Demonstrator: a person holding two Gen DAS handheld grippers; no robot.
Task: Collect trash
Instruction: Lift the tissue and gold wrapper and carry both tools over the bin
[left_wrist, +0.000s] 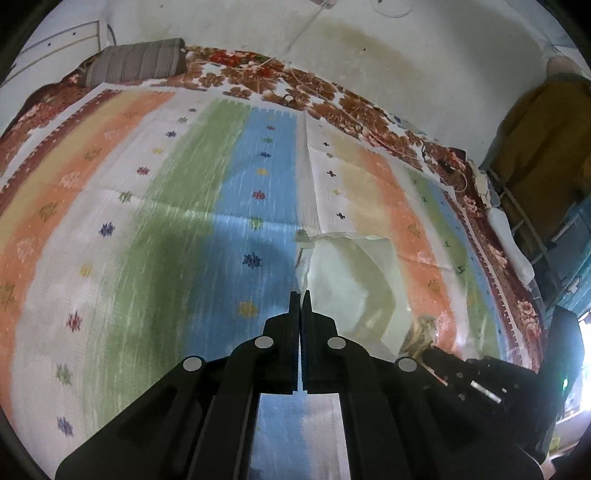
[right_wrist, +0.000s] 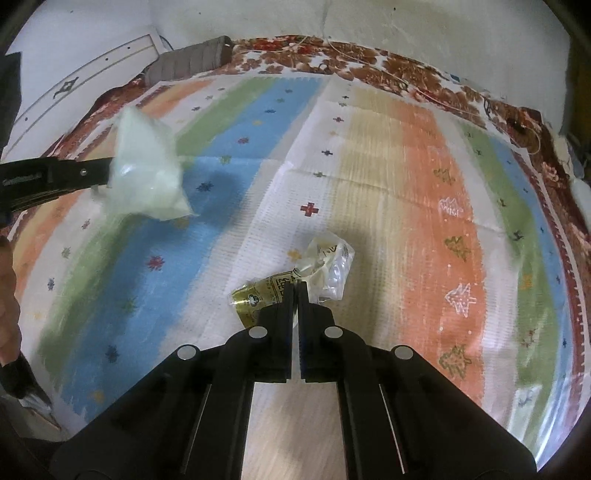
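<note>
My left tongs clamped on rim of translucent bag, held above striped mat. My right tongs pinched on crumpled wrapper, right of bag. Keep bag mouth steady, carry wrapper over mouth before letting go.

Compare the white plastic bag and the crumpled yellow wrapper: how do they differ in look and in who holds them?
The white plastic bag is plain, milky and larger; the yellow wrapper is printed, partly clear and smaller. The bag hangs from the left tool; the wrapper sits in the right tool. Both are thin crumpled plastic, each pinched by shut fingers above the striped mat.
</note>
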